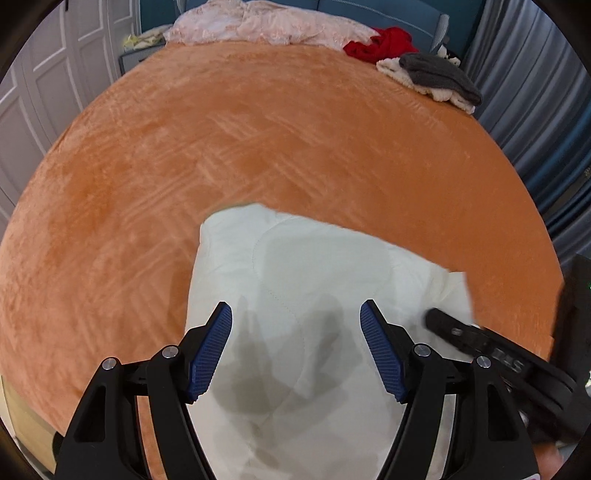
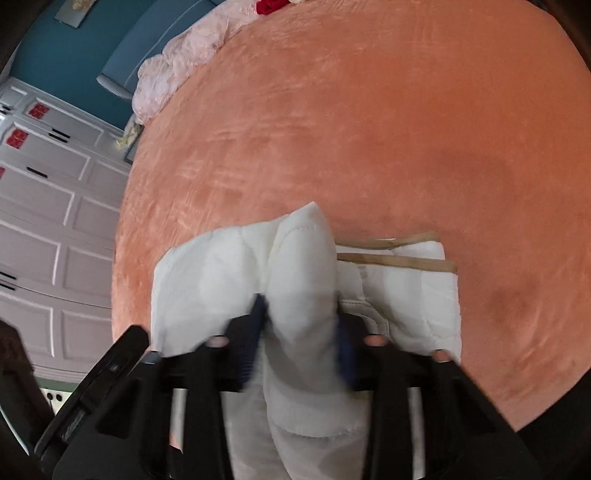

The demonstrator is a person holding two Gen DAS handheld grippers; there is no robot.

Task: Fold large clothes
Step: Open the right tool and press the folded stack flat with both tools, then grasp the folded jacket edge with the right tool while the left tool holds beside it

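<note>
An orange-covered bed [image 1: 258,147] carries a white padded garment [image 1: 295,295] and heaped clothes [image 1: 424,70].

Left gripper [image 1: 295,347] angled down, fingers wide apart, right gripper [image 2: 299,339] blurred, fingers seemingly pinched together.

Quilted matt white garment [image 1: 295,280] on plush orange velvety bedspread [image 1: 258,129].

The orange bed [image 1: 258,147] is bare across its wide middle, so a hand-held gripper could pass there freely. Obstacles lie only at the far edge: a pink blanket [image 1: 266,26], a red cloth [image 1: 380,46] and a grey and cream pile [image 1: 436,75]. The white padded garment [image 1: 295,277] covers the near edge
</note>
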